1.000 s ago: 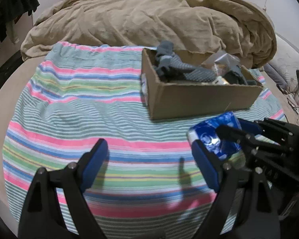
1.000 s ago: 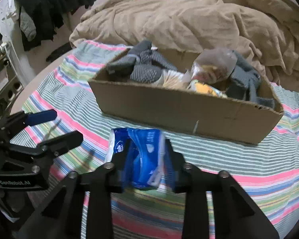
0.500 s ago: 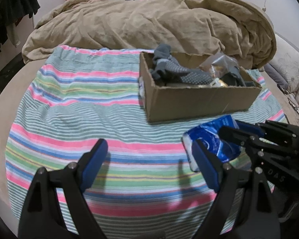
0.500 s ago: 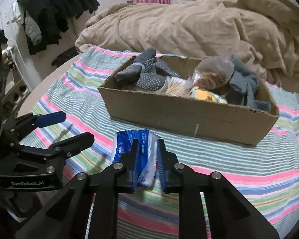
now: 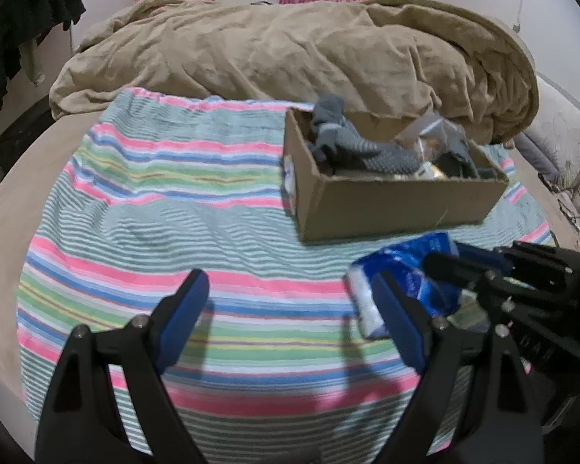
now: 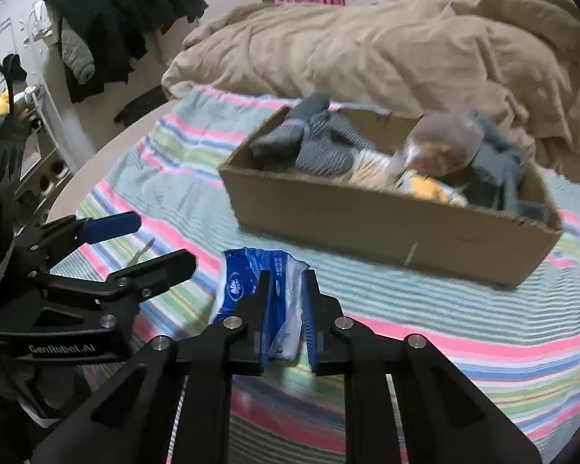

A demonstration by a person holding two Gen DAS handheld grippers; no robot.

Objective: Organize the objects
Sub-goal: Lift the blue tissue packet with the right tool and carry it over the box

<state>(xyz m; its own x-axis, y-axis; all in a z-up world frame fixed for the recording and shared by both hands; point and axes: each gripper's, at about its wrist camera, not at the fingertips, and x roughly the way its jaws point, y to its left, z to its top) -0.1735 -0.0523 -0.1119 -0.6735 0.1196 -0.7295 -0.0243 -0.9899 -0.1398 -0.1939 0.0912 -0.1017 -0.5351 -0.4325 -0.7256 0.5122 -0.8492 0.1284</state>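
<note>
Right gripper [image 6: 286,309] clamped on blue tissue pack [image 6: 266,290], approx 6 o'clock in right wrist view, low over striped blanket [image 6: 464,309]; contact w/ blanket can't tell. Left gripper [image 5: 290,321] wide open, holding nothing, just beside pack at 9 o'clock.

Cardboard box [image 6: 386,224] at 1 o'clock, already stuffed w/ gray socks [image 6: 317,143] and plastic bag [image 6: 440,143].

Risks: soft wrapper pinched at one end only, could slip or tear mid-lift. Near wall of box in the way; low carry would clip rim, shove box toward tan duvet [image 6: 367,50]. Full box, so pack may perch on top and roll out.

Open room: blanket bare at 9–11 o'clock in left wrist view; bed edge [image 5: 4,208] further at 9 o'clock.
</note>
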